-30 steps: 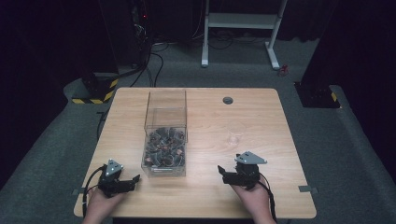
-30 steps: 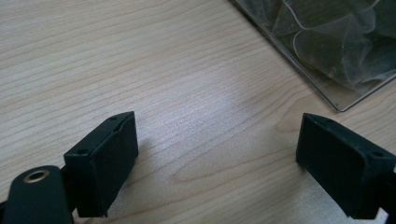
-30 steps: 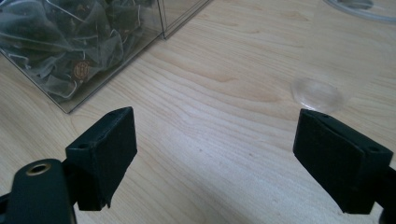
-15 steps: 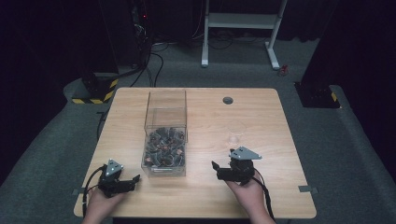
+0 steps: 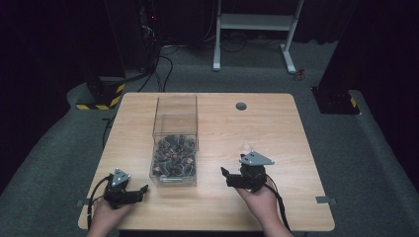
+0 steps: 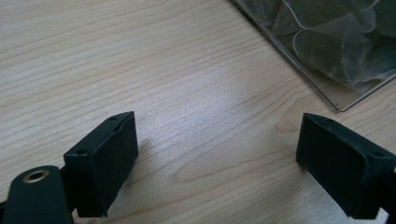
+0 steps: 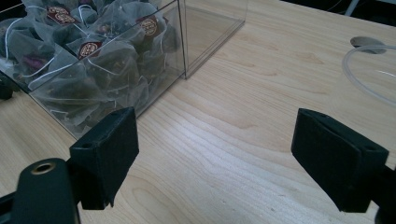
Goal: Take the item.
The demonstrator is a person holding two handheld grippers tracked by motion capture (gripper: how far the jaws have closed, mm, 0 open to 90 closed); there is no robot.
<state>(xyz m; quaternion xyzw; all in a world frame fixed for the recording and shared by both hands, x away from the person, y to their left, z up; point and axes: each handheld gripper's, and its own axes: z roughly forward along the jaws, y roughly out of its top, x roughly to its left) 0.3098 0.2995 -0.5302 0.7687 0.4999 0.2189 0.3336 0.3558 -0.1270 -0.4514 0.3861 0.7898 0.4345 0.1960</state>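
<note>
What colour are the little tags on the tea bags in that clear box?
Dark red with gold print, clearest in the right gripper view on the tea bag tags.

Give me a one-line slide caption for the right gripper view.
Open right gripper above bare table, facing the clear box of tea bags.

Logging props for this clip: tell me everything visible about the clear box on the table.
The clear box is a see-through, plastic-looking rectangular container with thin walls and an open top. It stands upright on the wooden table, left of centre, long side running away from the person. Its near half holds a heap of mesh tea bags with strings and round tags; the far half looks empty. Neither gripper touches it.
</note>
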